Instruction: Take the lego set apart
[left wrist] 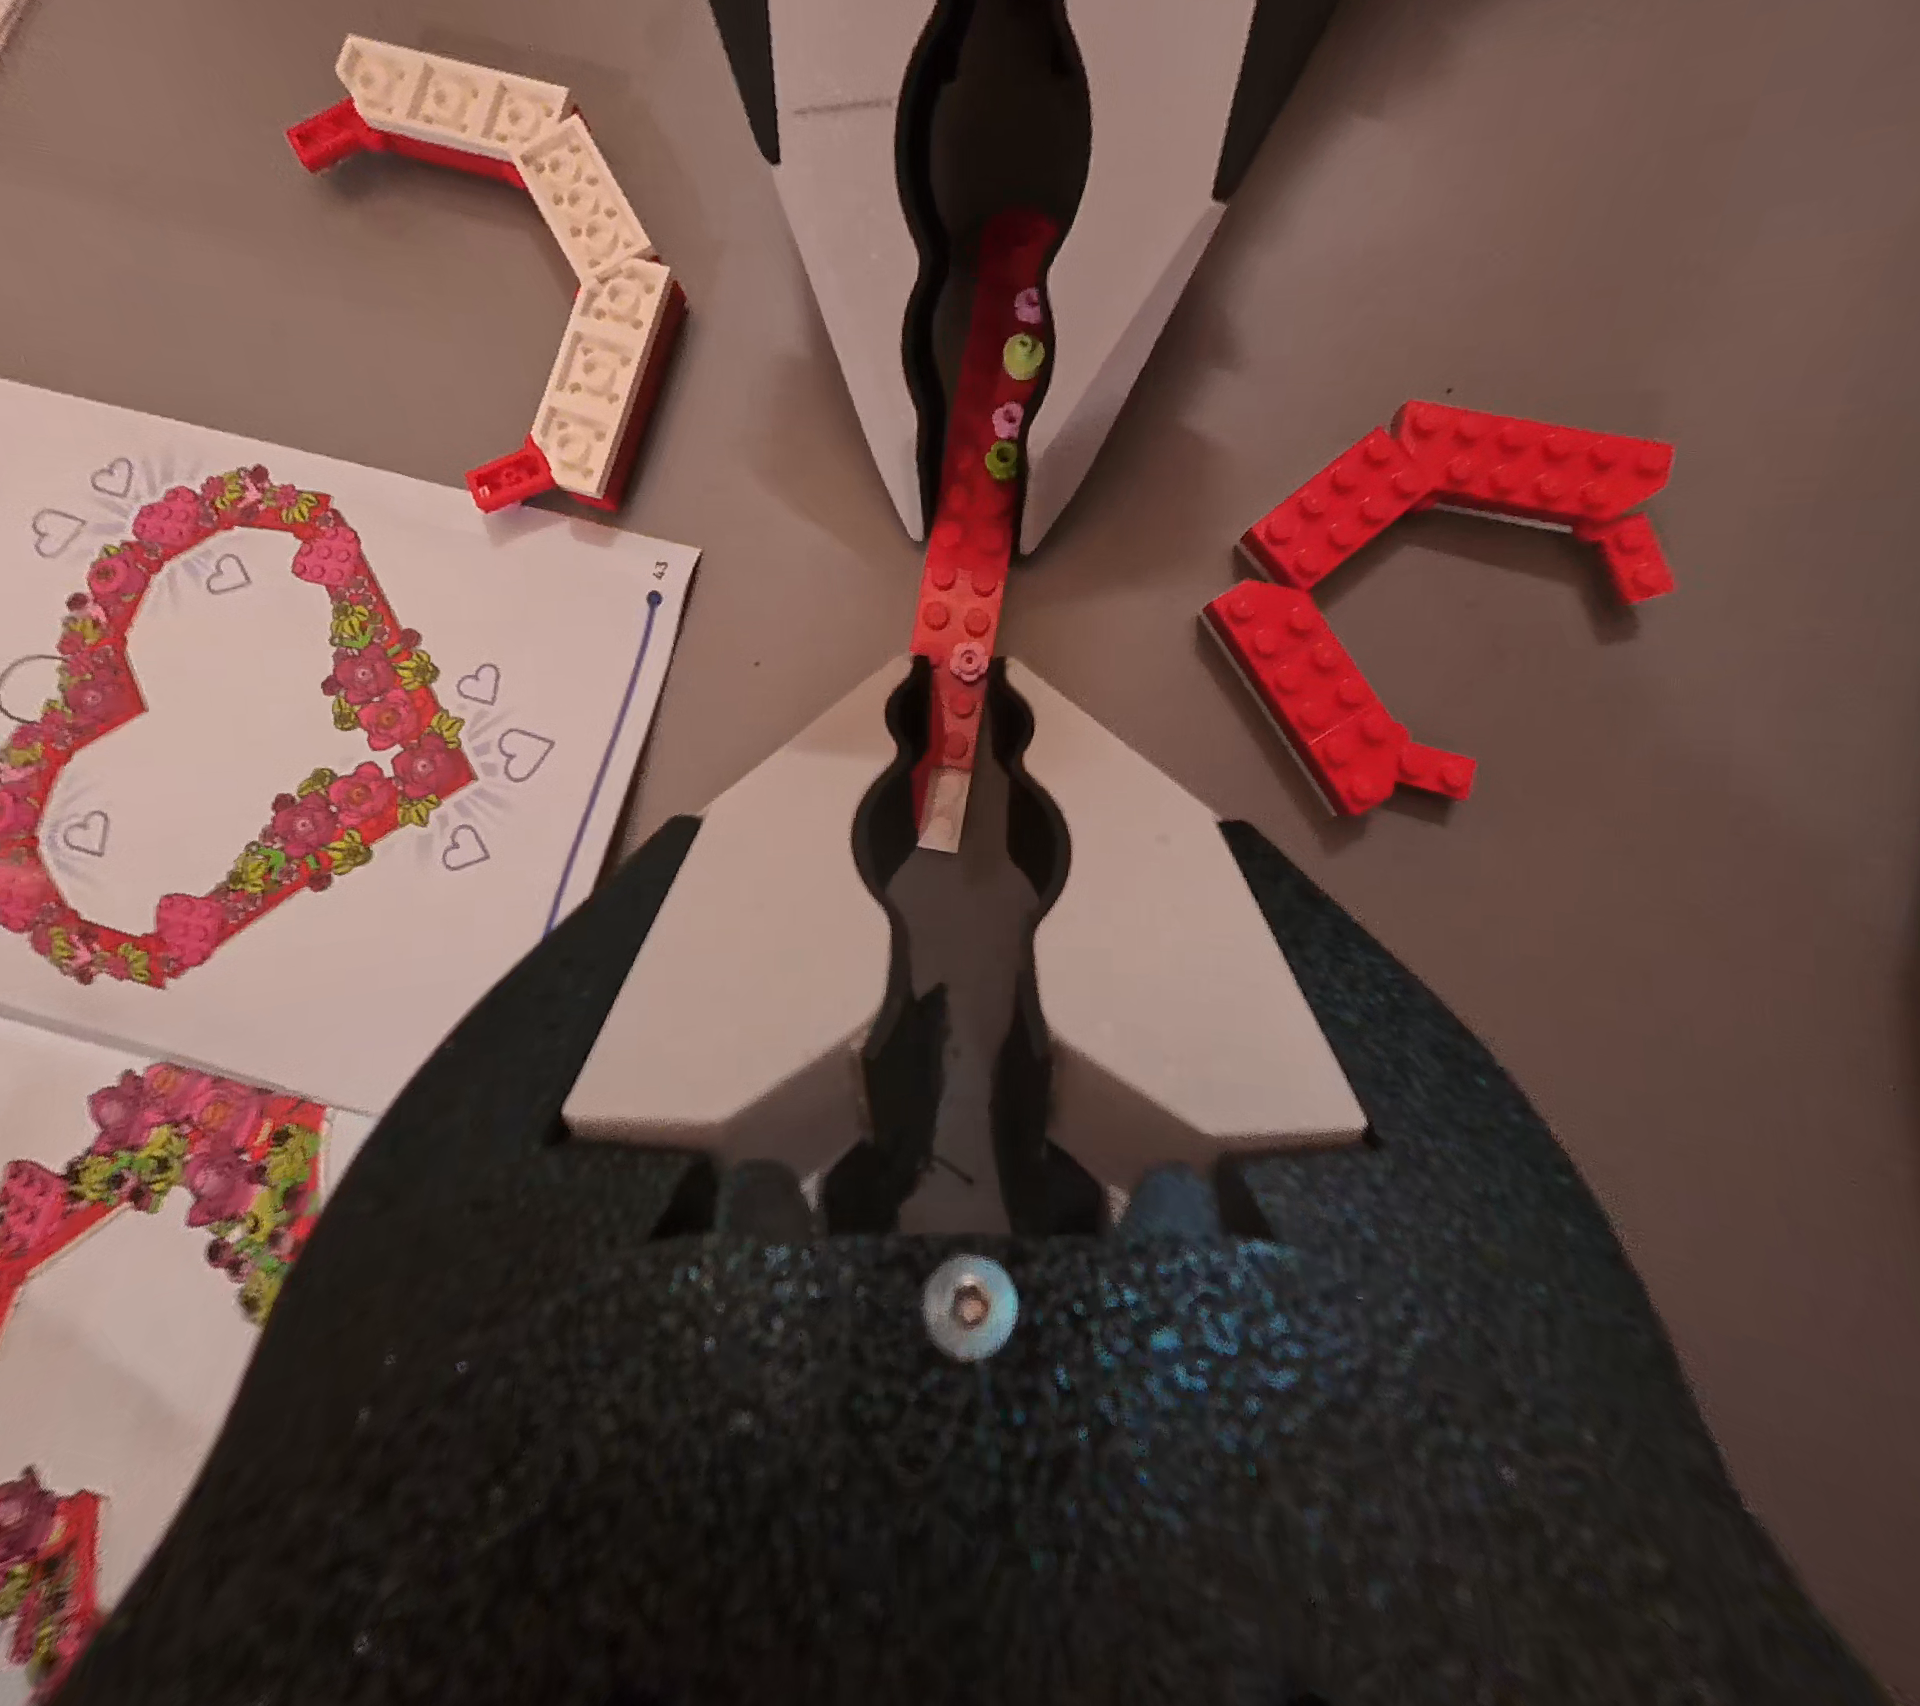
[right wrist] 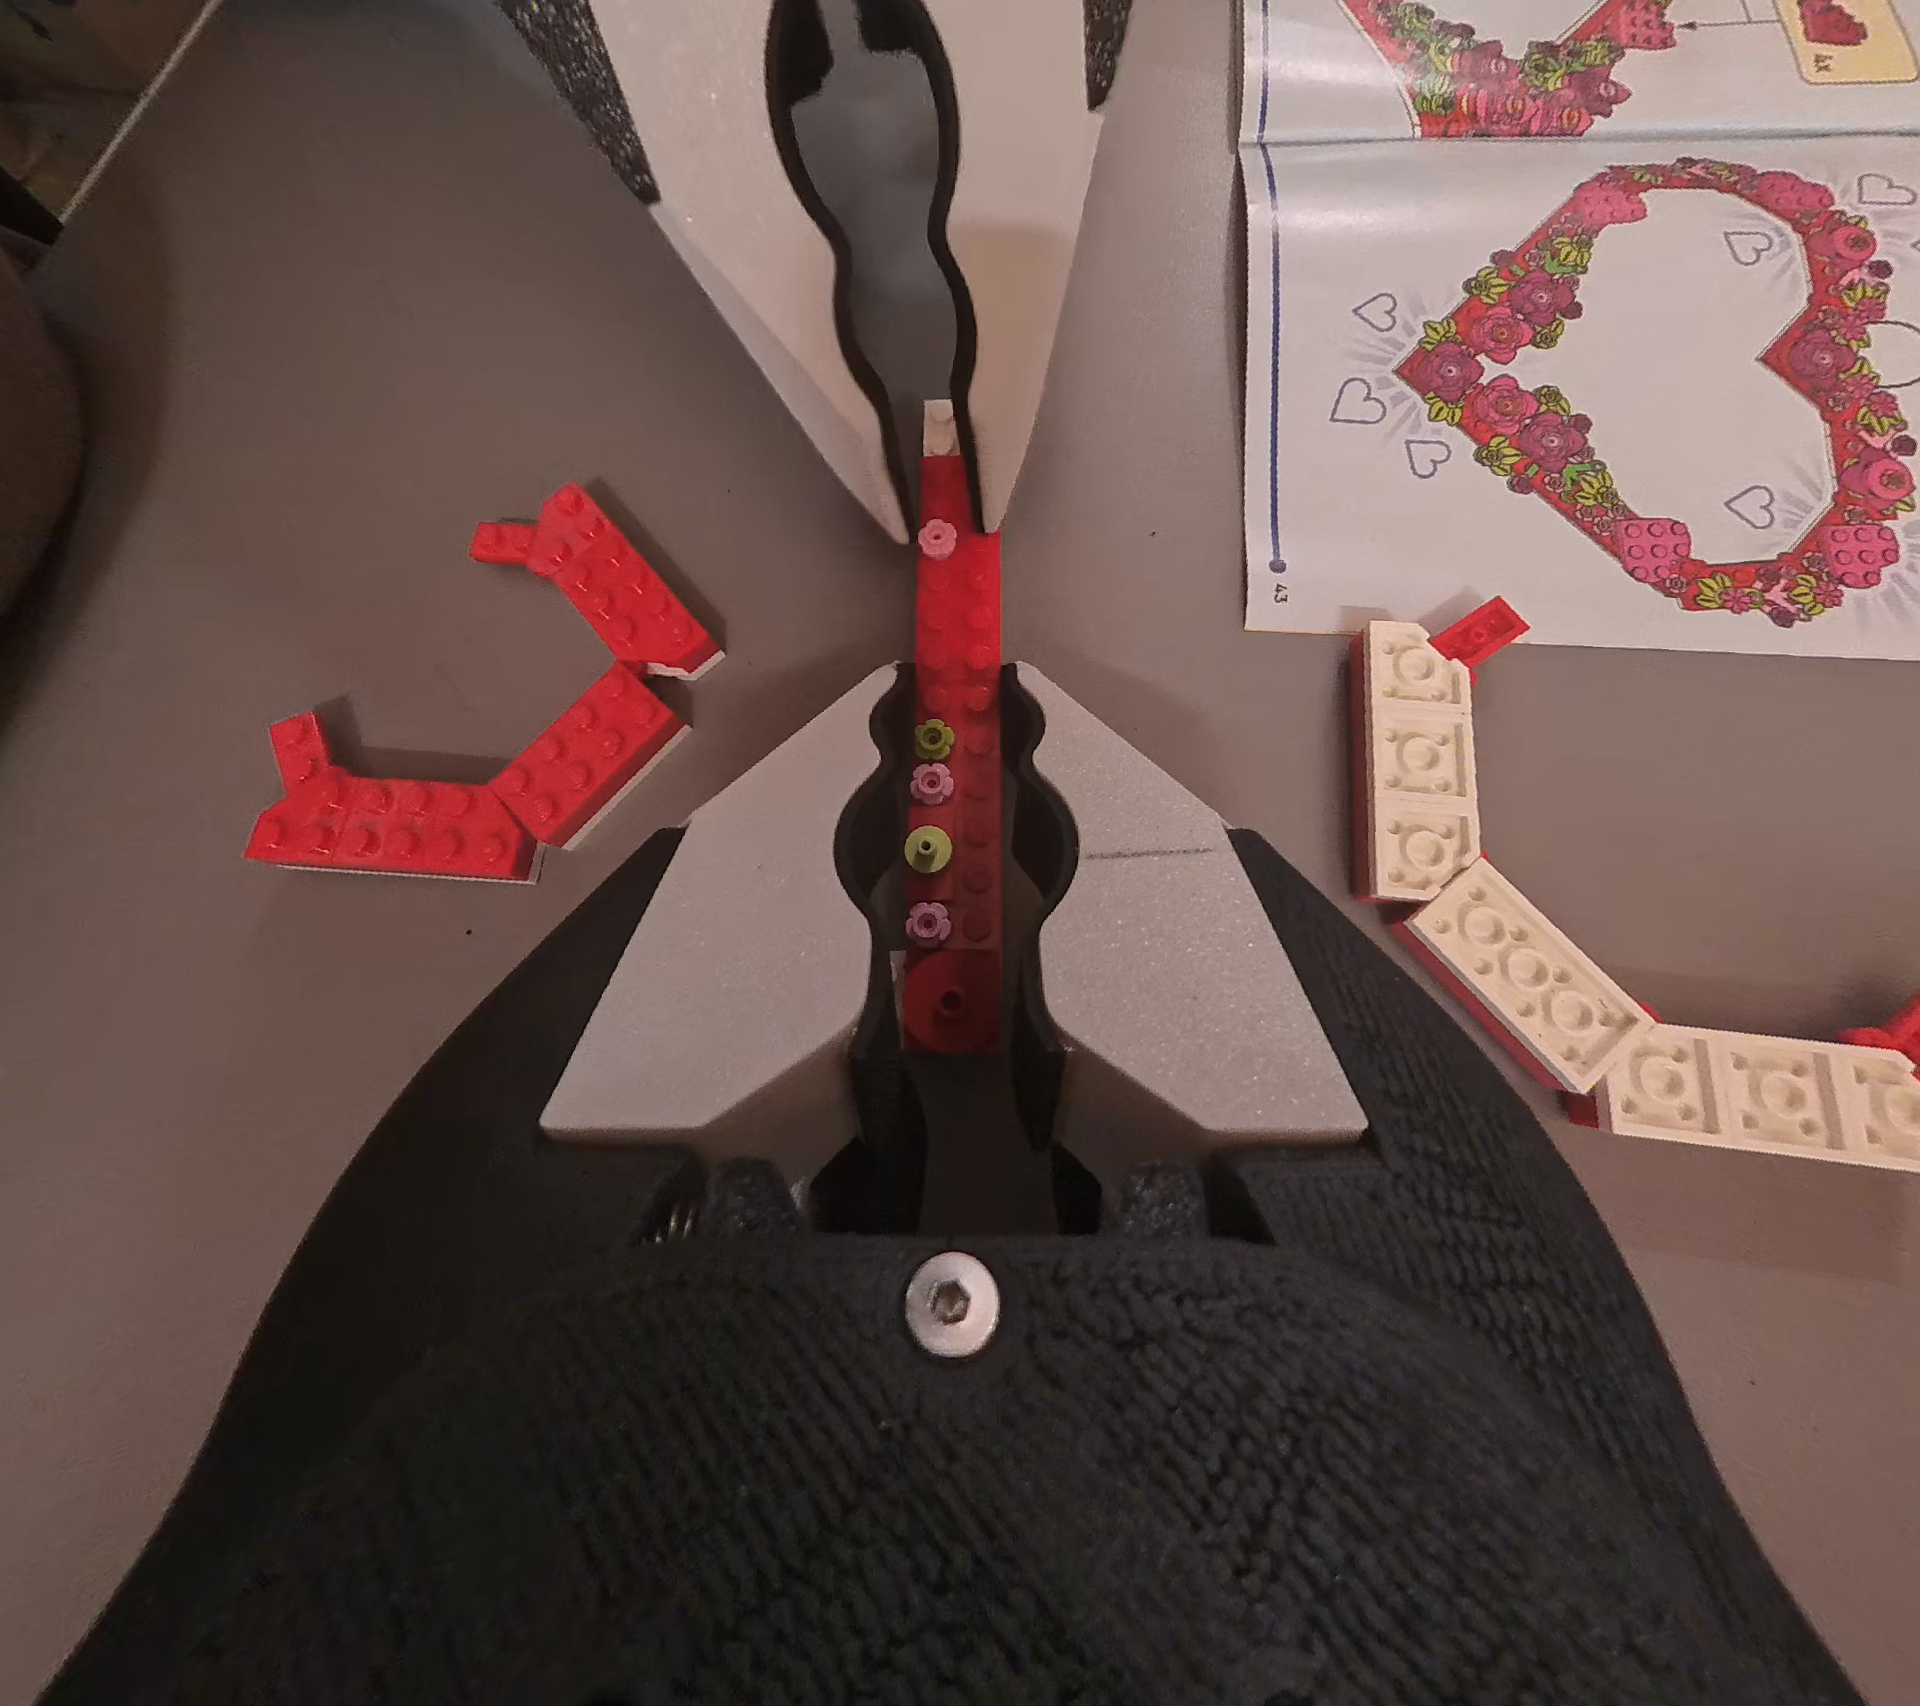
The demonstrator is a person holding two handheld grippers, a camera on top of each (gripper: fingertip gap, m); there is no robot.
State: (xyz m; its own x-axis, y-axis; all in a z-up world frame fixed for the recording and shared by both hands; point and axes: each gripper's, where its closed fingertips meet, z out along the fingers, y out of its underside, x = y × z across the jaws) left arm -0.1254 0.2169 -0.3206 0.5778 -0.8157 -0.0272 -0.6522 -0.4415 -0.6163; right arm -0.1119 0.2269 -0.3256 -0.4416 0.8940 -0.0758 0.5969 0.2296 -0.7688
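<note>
A narrow red lego strip with small pink and green flower studs is held in the air, end to end, between my two grippers. My left gripper is shut on its near end, where a white underside shows. My right gripper comes in from the top and is shut on the far end. In the right wrist view the strip runs deep between the fingers of my right gripper, and my left gripper pinches the far tip.
On the grey table lie a curved section turned white side up, two red angled sections, and an open instruction booklet. Left and right tips are no more than a few centimetres apart.
</note>
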